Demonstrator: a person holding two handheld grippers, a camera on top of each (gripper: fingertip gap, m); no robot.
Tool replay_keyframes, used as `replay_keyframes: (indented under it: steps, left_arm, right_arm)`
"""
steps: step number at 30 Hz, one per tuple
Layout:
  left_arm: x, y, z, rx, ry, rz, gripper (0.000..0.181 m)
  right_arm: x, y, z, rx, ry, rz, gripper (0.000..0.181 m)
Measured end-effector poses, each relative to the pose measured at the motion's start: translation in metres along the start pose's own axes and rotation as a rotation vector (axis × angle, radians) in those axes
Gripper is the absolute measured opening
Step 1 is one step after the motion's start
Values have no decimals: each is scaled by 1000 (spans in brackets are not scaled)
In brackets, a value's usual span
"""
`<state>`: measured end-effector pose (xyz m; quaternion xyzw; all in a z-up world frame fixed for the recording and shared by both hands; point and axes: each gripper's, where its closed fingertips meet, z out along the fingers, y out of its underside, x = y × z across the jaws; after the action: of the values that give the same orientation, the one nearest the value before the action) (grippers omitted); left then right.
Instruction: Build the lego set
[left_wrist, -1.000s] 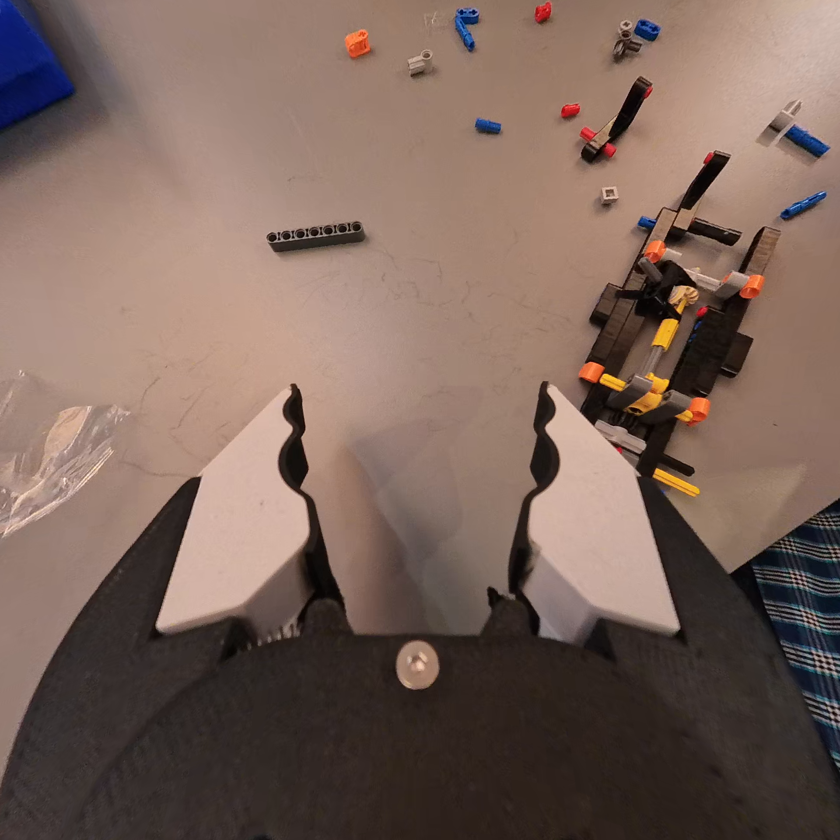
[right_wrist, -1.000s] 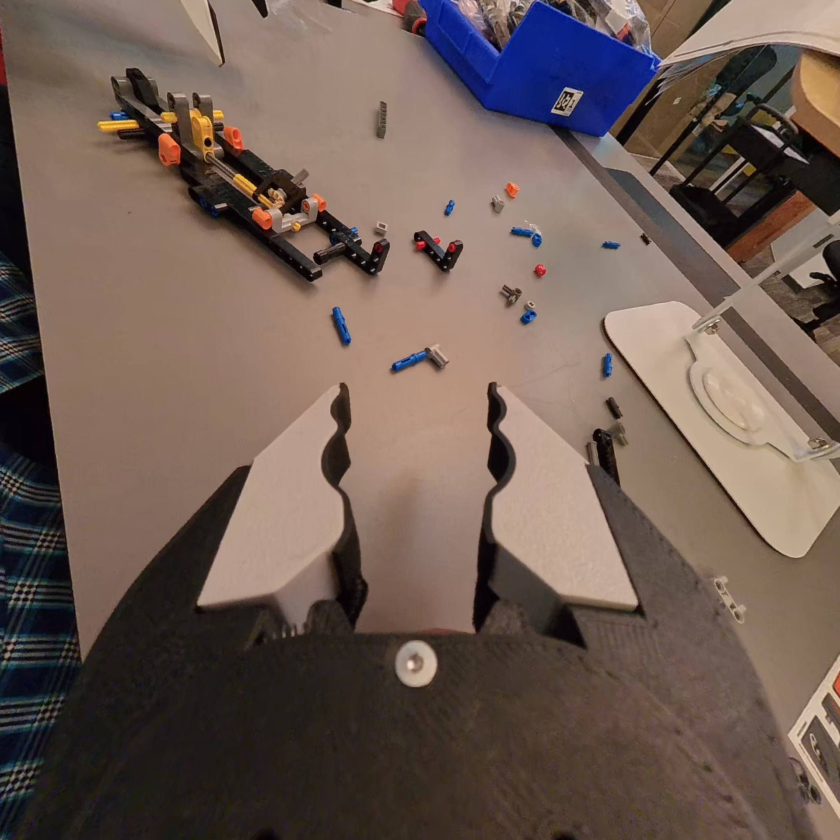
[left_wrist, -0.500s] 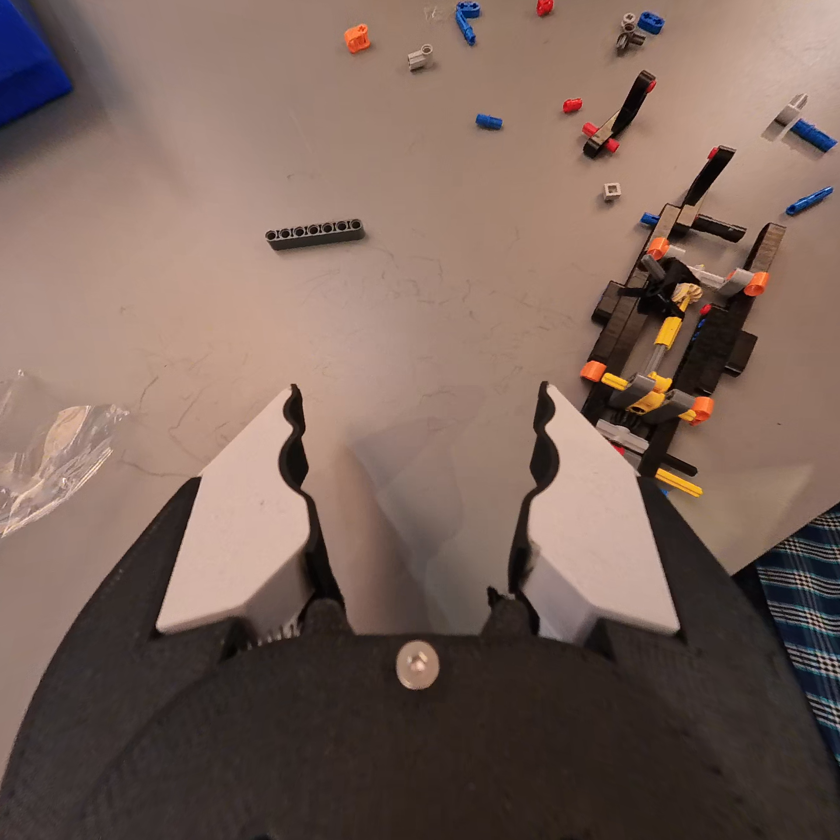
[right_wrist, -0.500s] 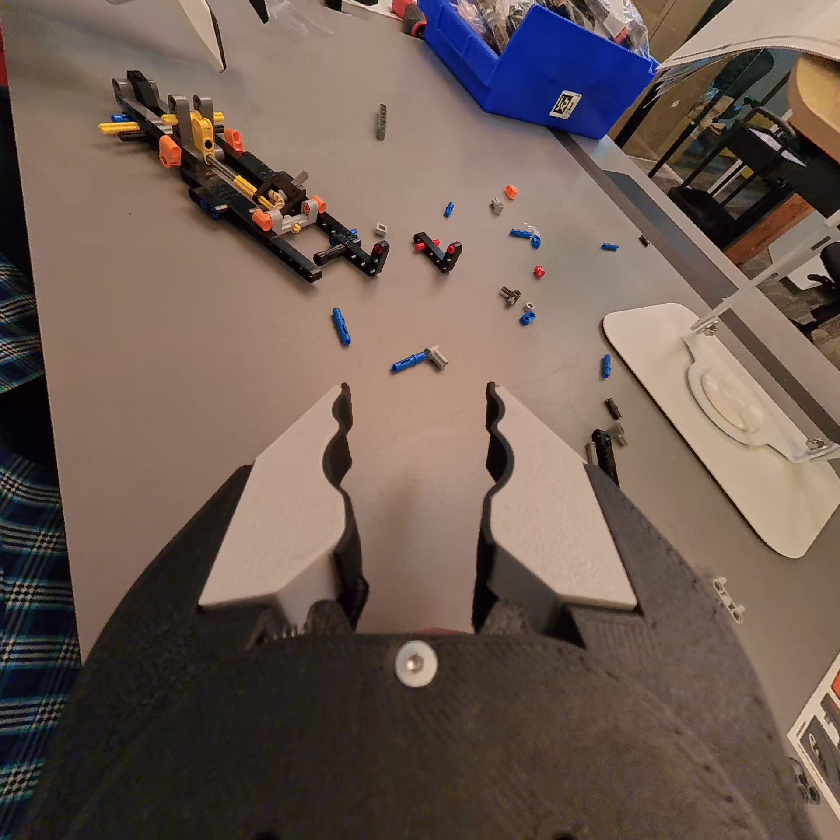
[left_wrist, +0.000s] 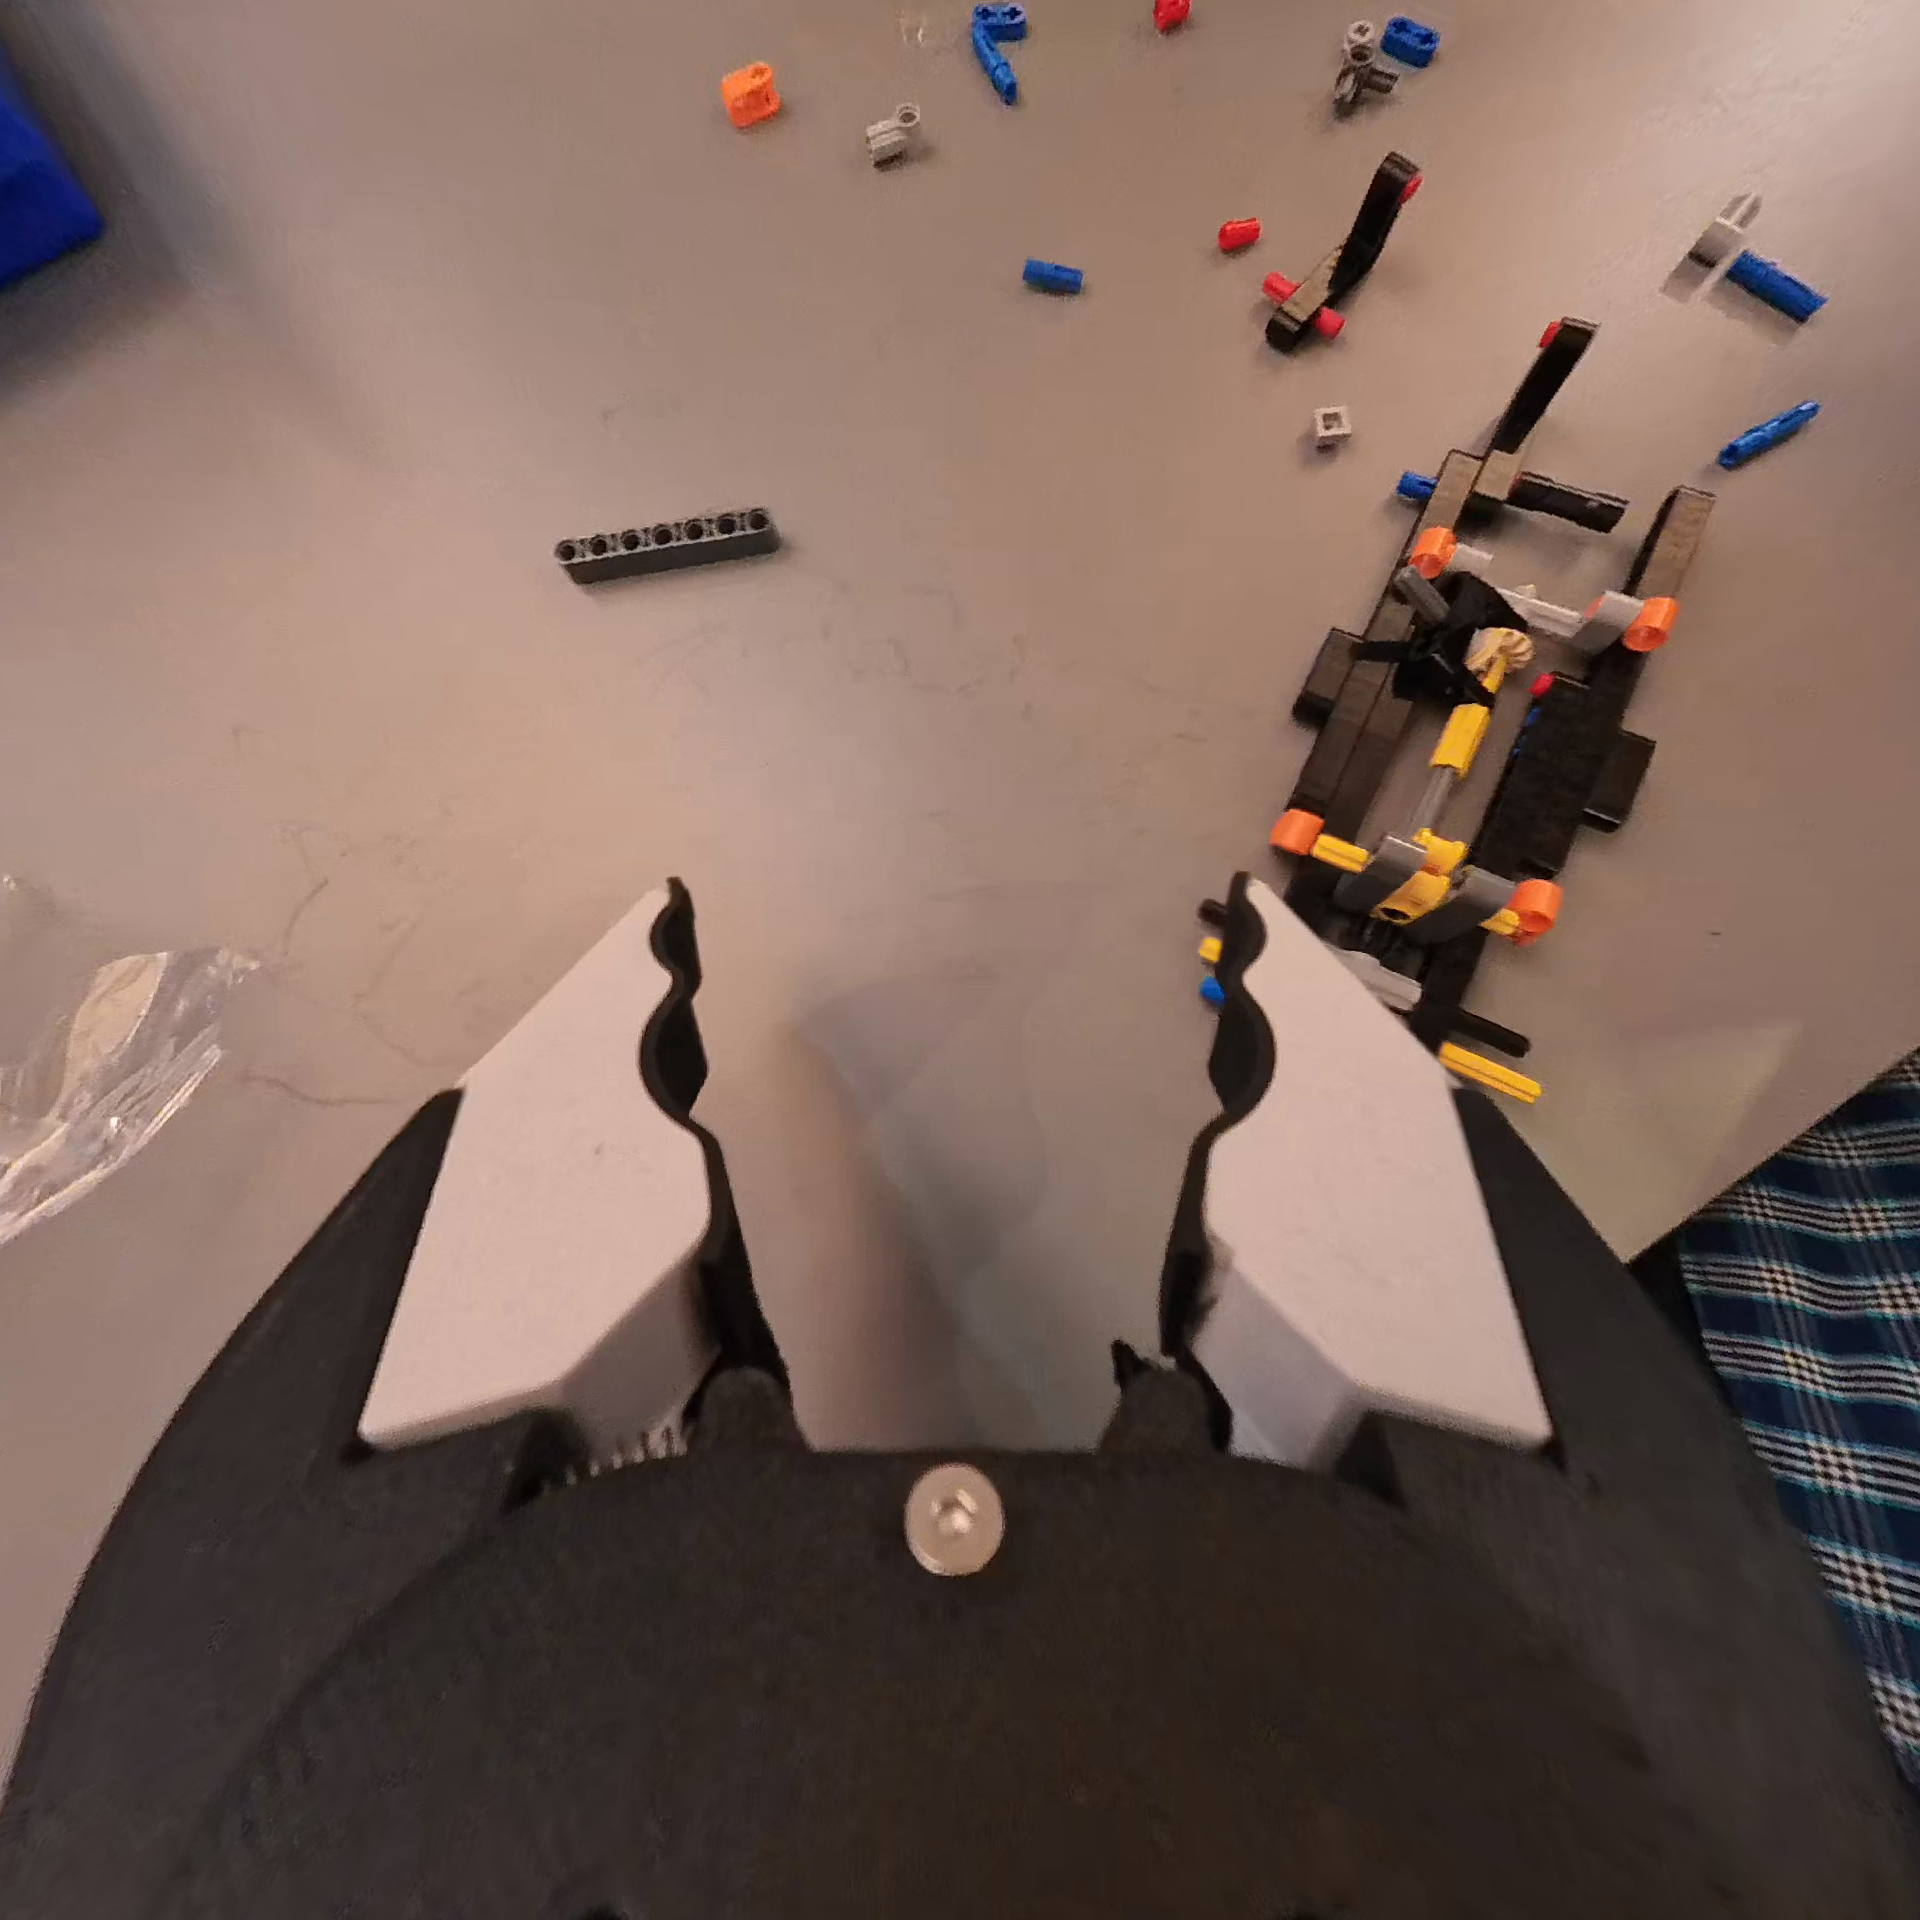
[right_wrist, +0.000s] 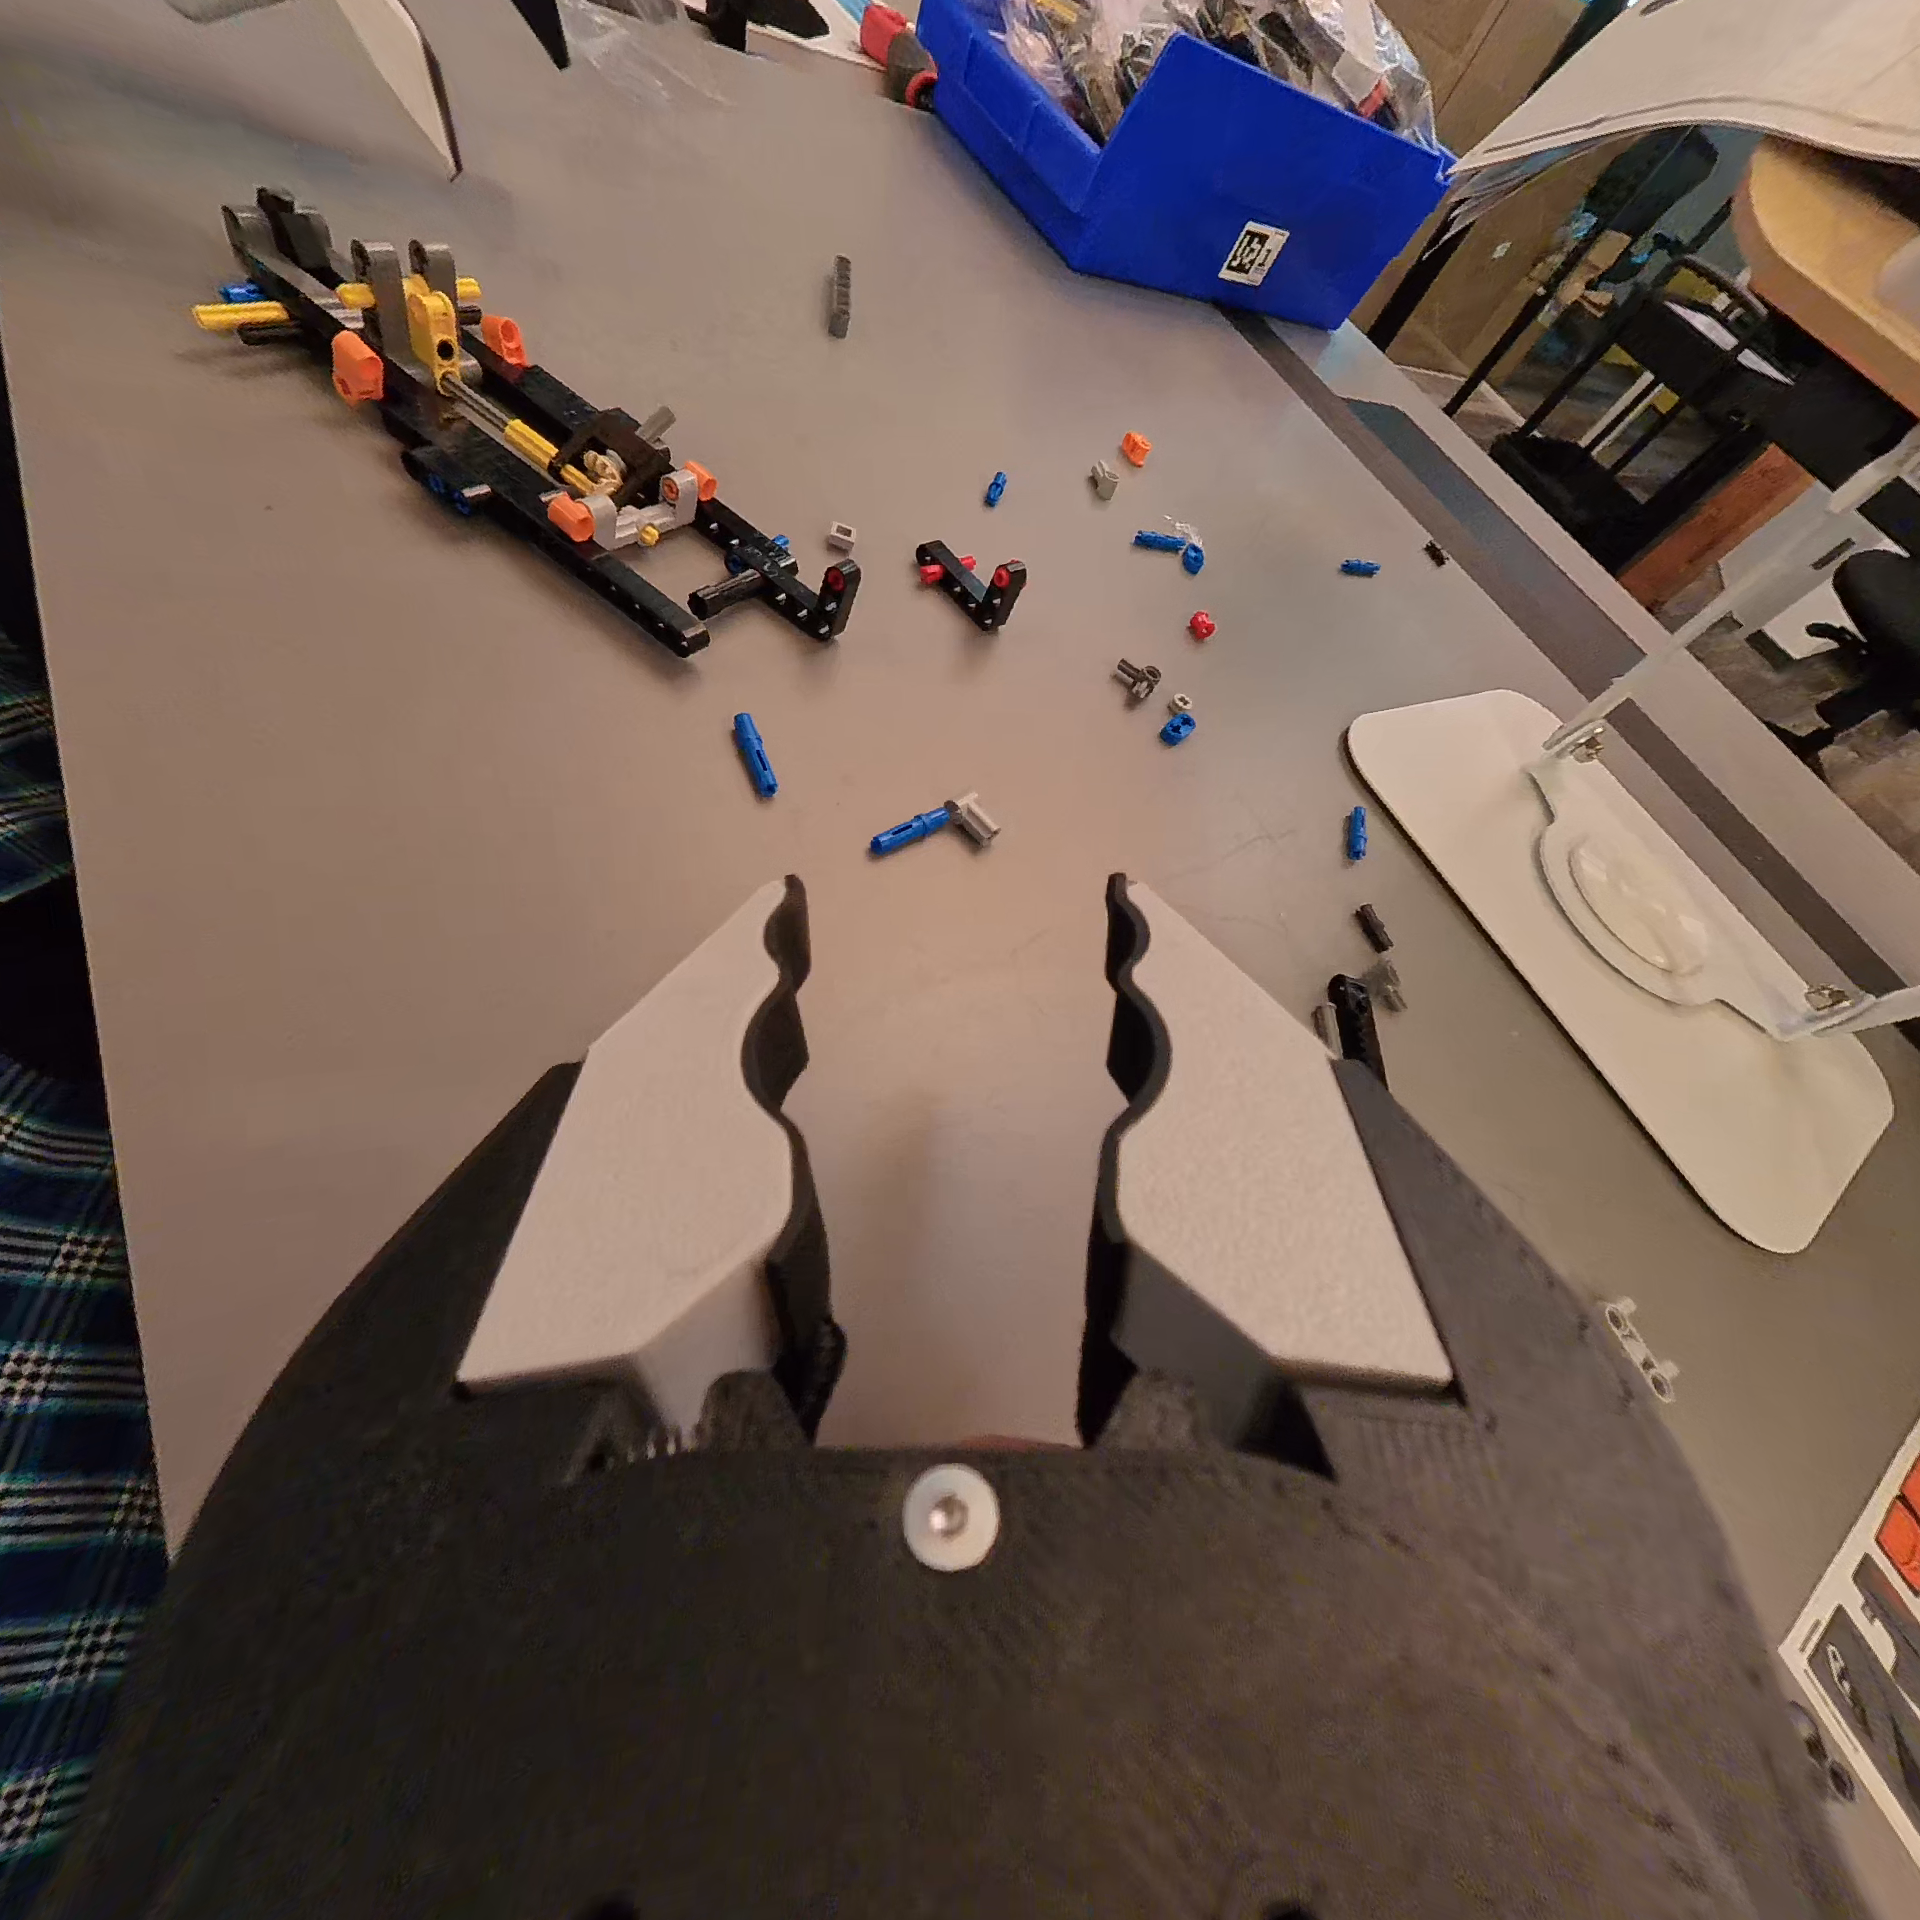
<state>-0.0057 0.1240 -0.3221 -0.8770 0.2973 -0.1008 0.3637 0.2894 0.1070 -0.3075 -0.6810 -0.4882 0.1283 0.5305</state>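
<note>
A part-built black chassis with yellow, grey and orange parts (left_wrist: 1475, 727) lies on the grey table, to the right of my left gripper (left_wrist: 956, 894); it also shows in the right wrist view (right_wrist: 499, 436) at the far left. My left gripper is open and empty above the table. A dark grey beam with holes (left_wrist: 665, 542) lies ahead of it. My right gripper (right_wrist: 954, 888) is open and empty. A blue pin joined to a grey connector (right_wrist: 935, 823) lies just ahead of it. A black bent piece with red pins (right_wrist: 971, 584) lies farther on.
Small blue, red, grey and orange pieces are scattered over the table. A blue bin of bagged parts (right_wrist: 1195, 156) stands at the far right. A white stand base (right_wrist: 1621, 966) sits at the right. A clear plastic bag (left_wrist: 94, 1081) lies at the left. Plaid cloth (left_wrist: 1829, 1351) shows past the table edge.
My left gripper has moved a little to the right and nearer the chassis, whose near end now sits behind the right finger. My right gripper has hardly moved.
</note>
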Motion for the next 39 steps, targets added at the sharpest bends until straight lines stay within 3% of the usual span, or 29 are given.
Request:
replay_keyframes:
  steps: [11,39]
  left_arm:
    - [48,2,10,-66,130,196,93]
    - [41,0,11,-44,114,173,94]
  right_arm:
    - [-4,2,2,-15,-11,-25,51]
    - [-9,5,4,-33,-28,-53,41]
